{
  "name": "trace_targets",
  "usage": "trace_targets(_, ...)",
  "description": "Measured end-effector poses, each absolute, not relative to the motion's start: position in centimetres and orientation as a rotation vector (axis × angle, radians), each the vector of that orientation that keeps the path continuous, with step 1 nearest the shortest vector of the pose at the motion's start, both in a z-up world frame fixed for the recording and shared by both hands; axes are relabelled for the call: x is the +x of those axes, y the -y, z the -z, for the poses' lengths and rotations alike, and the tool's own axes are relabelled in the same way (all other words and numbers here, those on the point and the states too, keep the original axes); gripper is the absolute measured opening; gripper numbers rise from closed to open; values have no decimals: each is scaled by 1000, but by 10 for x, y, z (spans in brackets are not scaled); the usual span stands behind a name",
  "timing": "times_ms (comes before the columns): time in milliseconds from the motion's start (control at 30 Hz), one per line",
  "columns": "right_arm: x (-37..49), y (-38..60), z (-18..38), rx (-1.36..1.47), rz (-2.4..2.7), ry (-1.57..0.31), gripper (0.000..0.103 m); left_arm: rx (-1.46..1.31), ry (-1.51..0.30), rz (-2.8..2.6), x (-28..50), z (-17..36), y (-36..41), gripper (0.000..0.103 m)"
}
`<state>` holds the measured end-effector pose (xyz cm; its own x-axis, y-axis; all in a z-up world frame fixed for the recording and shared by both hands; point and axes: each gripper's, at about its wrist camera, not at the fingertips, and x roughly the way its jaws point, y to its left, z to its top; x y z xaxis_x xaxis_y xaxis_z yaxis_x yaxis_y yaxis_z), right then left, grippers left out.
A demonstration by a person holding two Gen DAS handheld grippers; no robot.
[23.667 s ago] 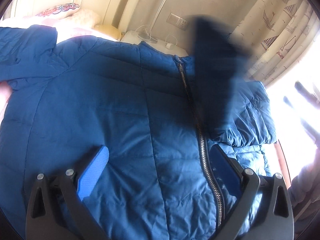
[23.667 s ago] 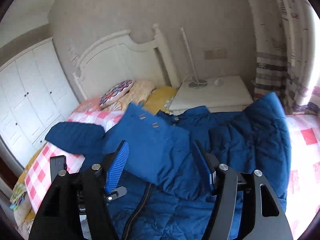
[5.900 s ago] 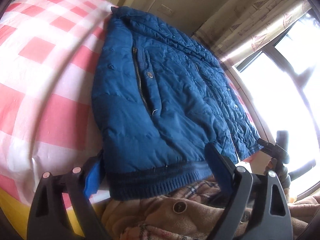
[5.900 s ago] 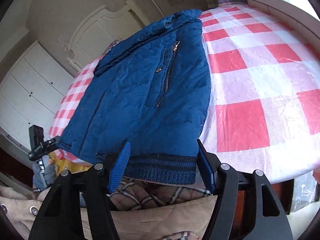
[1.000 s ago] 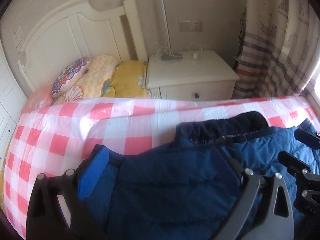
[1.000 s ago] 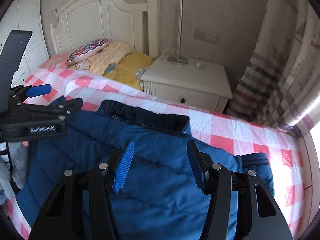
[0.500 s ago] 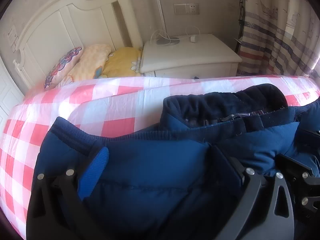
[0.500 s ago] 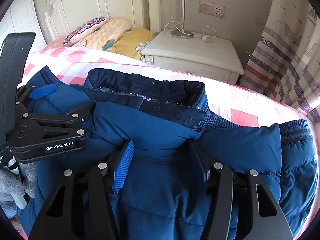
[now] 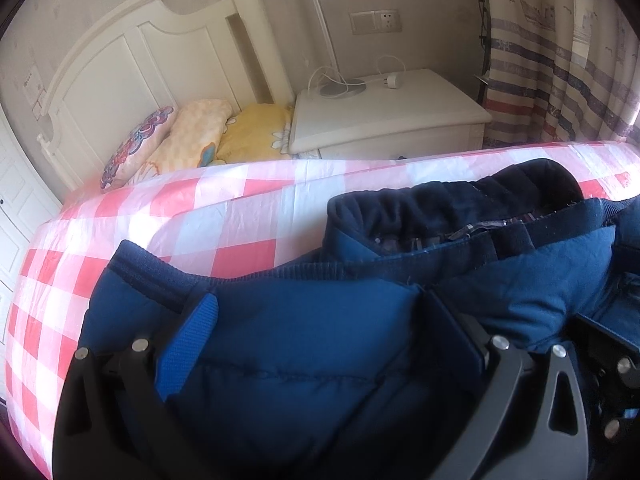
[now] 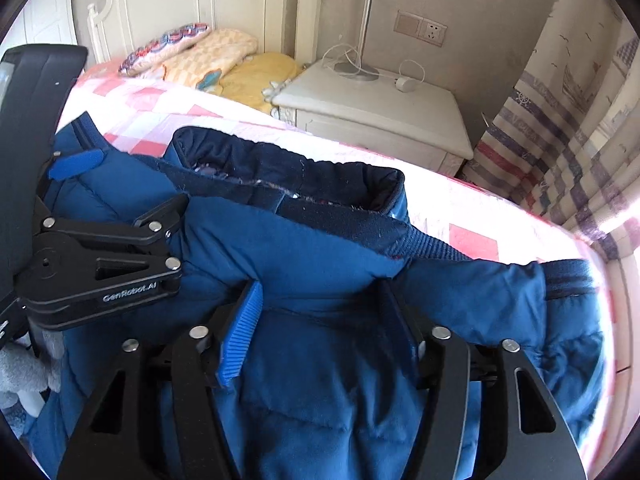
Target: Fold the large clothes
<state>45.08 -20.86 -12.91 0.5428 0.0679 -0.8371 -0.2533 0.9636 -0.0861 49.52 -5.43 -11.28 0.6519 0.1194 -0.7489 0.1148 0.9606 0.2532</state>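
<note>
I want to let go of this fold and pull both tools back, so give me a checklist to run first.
1. Blue jacket resting on the checked sheet: ok.
2. Ribbed hem brought up close to the collar: ok.
3. Left tool free of fabric: not ok, a thick fold fills its jaws and looks gripped.
4. Right tool free of fabric: cannot tell. Its jaws have just been opening, but the jacket is between them.
5. The two tools apart from each other: ok, close side by side, not touching.
</note>
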Motion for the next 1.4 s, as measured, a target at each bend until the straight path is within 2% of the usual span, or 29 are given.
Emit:
trace_targets(200,431,261,83,-158,-106,-853,72,270,-870,3,496,113,51,102)
trace_targets(267,441,295,90,-90,-44,-889,72,270,-870,4,496,113,51,102)
trace_targets(367,455,335,130,33,-70,-1005,75,261,-873,7,496,113,50,102)
trace_targets(433,453,347,136,134,-112,-974,76,257,-876,9,496,113,49,102)
trace_targets(600,455,324,121,-46,-8,-1028,76,263,-872,5,495,113,49,102)
trace_targets(700,439,311,88,-38,9,-923,76,259,-872,5,495,112,50,102)
trace_targets(800,429,260,73,-151,-105,-864,78,258,-870,5,494,112,51,102)
trace_targets(933,443,207,109,-295,-157,-956,82,254,-870,7,494,112,51,102)
trace_targets(1000,451,205,130,-266,-172,-997,84,242,-876,13,495,112,49,102)
trace_targets(1267,453,220,139,-162,-202,-987,85,241,-920,23,497,110,47,102)
trace_targets(1333,452,222,140,-161,-199,-978,85,203,-981,36,496,97,35,101)
trace_targets(1400,452,223,140,-152,-201,-975,85,149,-950,31,486,77,13,101)
